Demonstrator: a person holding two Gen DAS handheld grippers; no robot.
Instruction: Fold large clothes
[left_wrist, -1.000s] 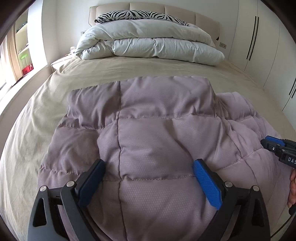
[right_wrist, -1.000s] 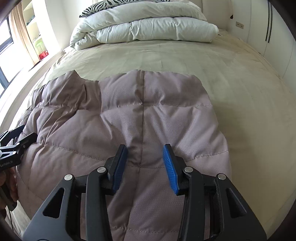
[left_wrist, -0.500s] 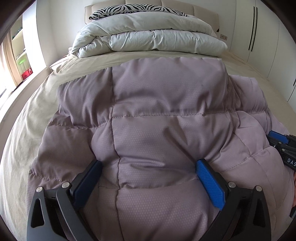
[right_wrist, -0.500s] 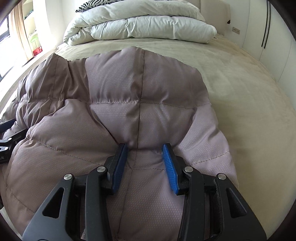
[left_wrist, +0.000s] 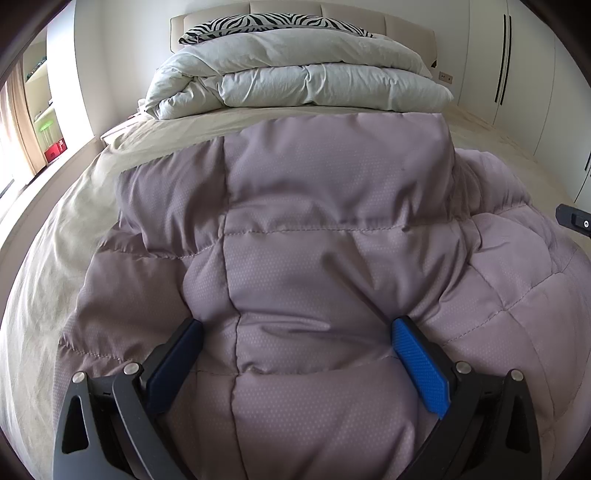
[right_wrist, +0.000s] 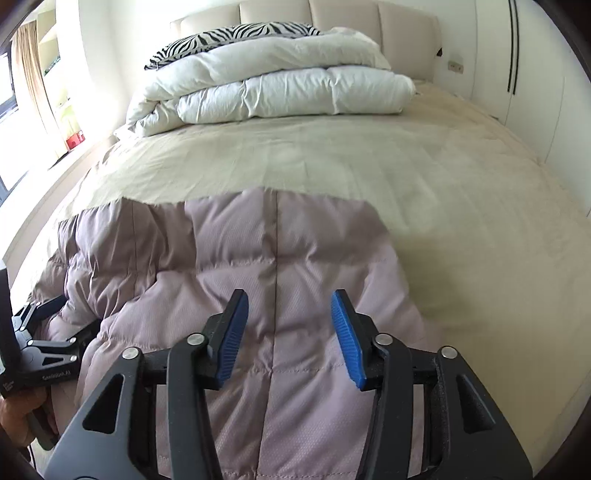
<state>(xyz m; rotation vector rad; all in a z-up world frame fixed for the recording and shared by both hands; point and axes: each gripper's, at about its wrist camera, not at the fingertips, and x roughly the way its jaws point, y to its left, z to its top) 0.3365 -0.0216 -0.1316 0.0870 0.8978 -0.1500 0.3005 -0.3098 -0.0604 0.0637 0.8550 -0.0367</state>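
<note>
A puffy mauve quilted jacket (left_wrist: 314, 229) lies bunched on the beige bed sheet (right_wrist: 406, 166). My left gripper (left_wrist: 295, 354) is shut wide on a thick padded fold of it, and creases run out from both blue pads. In the right wrist view that gripper (right_wrist: 62, 321) shows at the left edge, sunk into the jacket (right_wrist: 295, 258), with a hand below it. My right gripper (right_wrist: 290, 332) hovers just above the jacket's right part, its jaws opening, and the pads press on nothing. A piece of it (left_wrist: 576, 221) shows at the left view's right edge.
A folded white duvet (right_wrist: 277, 85) and a zebra-print pillow (left_wrist: 269, 22) lie at the headboard end. White wardrobe doors (left_wrist: 517, 66) line the right side. A window with a curtain (right_wrist: 29, 66) is on the left. Bare sheet stretches beyond and right of the jacket.
The right gripper let go of the fold, widened its jaws and lifted off the jacket. In the left view the jacket's bulk has bunched up higher and closer.
</note>
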